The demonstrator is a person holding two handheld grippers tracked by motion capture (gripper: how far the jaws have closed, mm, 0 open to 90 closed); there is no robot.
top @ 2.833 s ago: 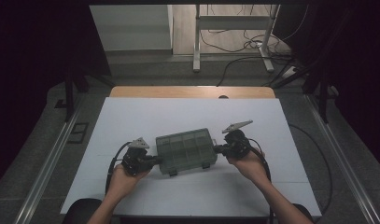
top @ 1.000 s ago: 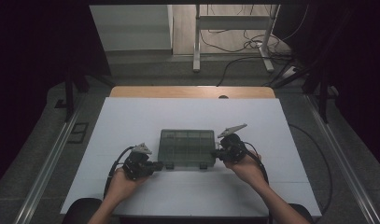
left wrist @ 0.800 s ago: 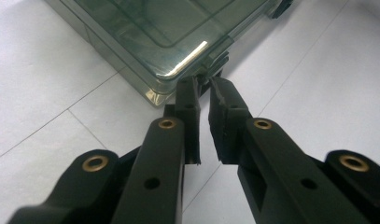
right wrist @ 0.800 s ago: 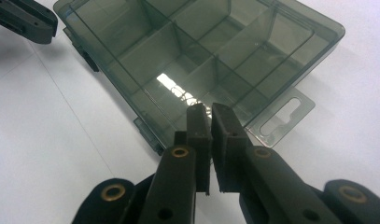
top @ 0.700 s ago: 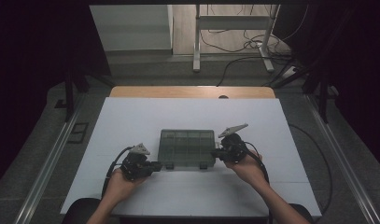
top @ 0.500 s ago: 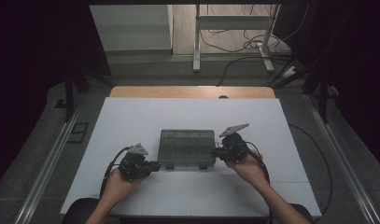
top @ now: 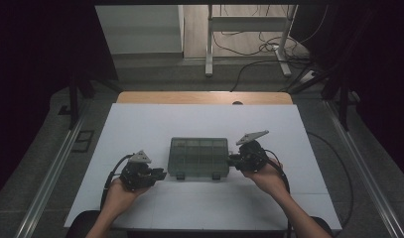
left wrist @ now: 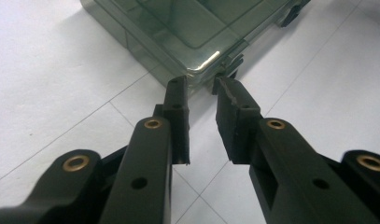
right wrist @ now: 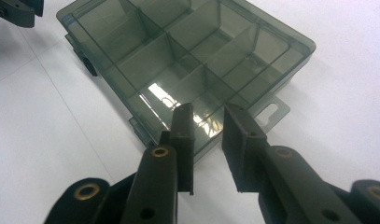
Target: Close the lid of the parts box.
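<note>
A translucent grey-green compartment box [top: 198, 157] lies flat and closed on the white table [top: 199, 121], its dividers [right wrist: 178, 51] showing through the lid. My left gripper [top: 161, 174] points at its near left corner [left wrist: 201, 70]. Its jaws have just been opening and stand slightly apart, with the tips just short of that corner and bare table between the pads. My right gripper [top: 231, 159] sits at the box's right end. Its jaws [right wrist: 208, 112] have also just been opening, and they straddle the end wall beside the hang tab [right wrist: 271, 109] without pressing on it.
The table's far edge is a wooden strip [top: 204, 97]. Beyond it stand metal desk legs [top: 208, 44] and loose cables [top: 269, 47] on the floor. Metal rails [top: 50, 168] run along both sides. The left gripper's jaw [right wrist: 17, 11] shows beyond the box.
The box, earlier held skewed between both grippers, now rests square on the table. Both pairs of jaws have parted from its ends, and the left gripper has drawn back slightly.
</note>
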